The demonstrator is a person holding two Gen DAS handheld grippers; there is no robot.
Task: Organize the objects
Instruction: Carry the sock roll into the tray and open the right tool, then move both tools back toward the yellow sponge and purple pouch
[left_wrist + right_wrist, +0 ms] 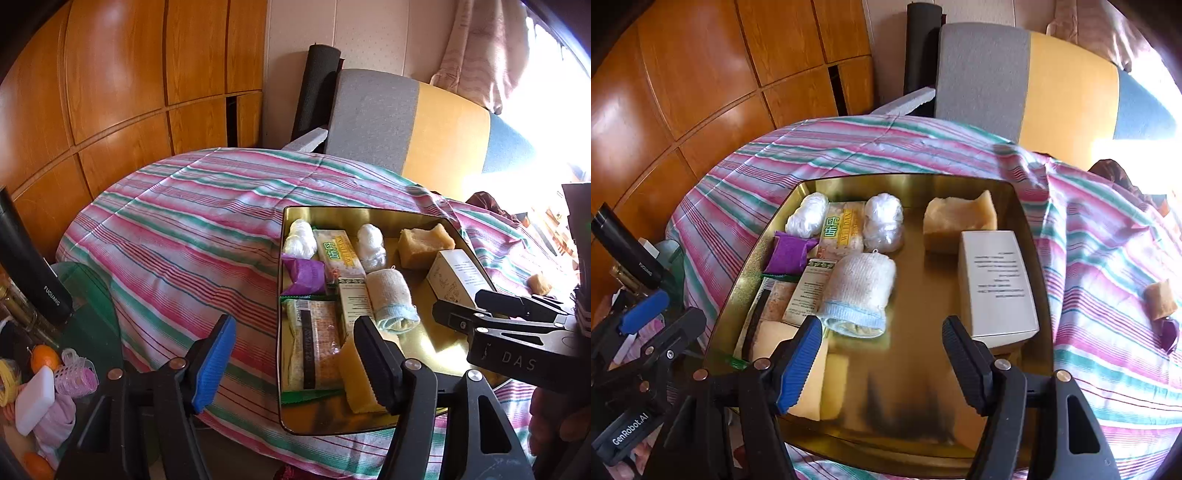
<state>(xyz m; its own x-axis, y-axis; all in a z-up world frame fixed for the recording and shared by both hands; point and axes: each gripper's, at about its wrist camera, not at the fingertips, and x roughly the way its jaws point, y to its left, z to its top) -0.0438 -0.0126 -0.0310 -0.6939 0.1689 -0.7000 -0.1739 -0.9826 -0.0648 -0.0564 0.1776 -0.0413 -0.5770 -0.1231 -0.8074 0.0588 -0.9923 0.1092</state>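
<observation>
Gold metal tray (pixel 1039 236) sat on the pink-and-green striped cloth (pixel 177 229), packed along its nine o'clock side with small goods. My left tongs (pixel 295 363) stood spread, pinching nothing, above the tray's near edge, a yellow soap block (pixel 356 384) just behind one finger. My right tongs (pixel 882 363) hung spread and empty too, the rolled white towel (pixel 858 295) at twelve o'clock, the white carton (pixel 995 280) at one.
</observation>
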